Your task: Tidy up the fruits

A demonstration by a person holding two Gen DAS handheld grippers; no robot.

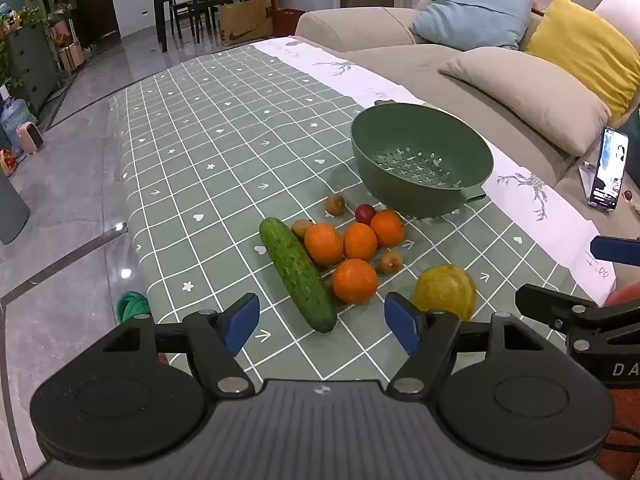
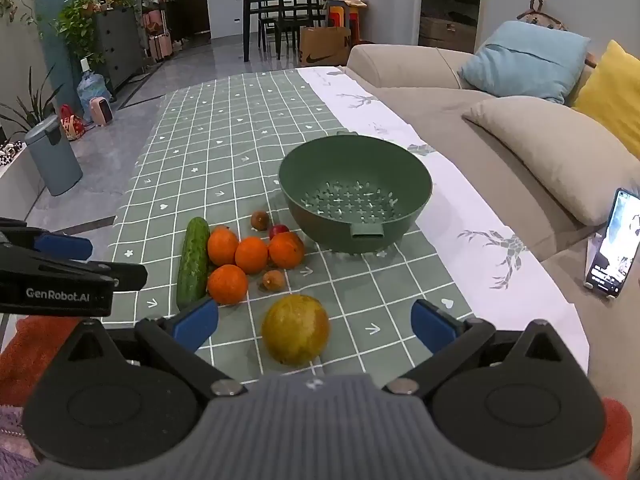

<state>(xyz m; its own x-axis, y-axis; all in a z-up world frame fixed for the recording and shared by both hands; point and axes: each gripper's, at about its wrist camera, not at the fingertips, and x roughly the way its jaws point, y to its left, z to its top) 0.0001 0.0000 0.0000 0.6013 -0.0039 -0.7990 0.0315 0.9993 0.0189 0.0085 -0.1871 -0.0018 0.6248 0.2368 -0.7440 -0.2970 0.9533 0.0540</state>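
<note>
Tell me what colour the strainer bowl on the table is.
The strainer bowl is dark green all over, seen best in the right wrist view.

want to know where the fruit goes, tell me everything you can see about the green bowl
The green bowl is a round, matte, plastic-looking colander with cross-shaped holes across its bottom, a small tab handle on the near side and another at the far rim. It stands upright and empty on the checked tablecloth, beyond the fruit, touching none of it.

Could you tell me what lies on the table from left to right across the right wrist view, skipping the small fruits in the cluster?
Cucumber → yellow-green fruit → green colander → phone, which stands propped off the table's right edge.
</note>
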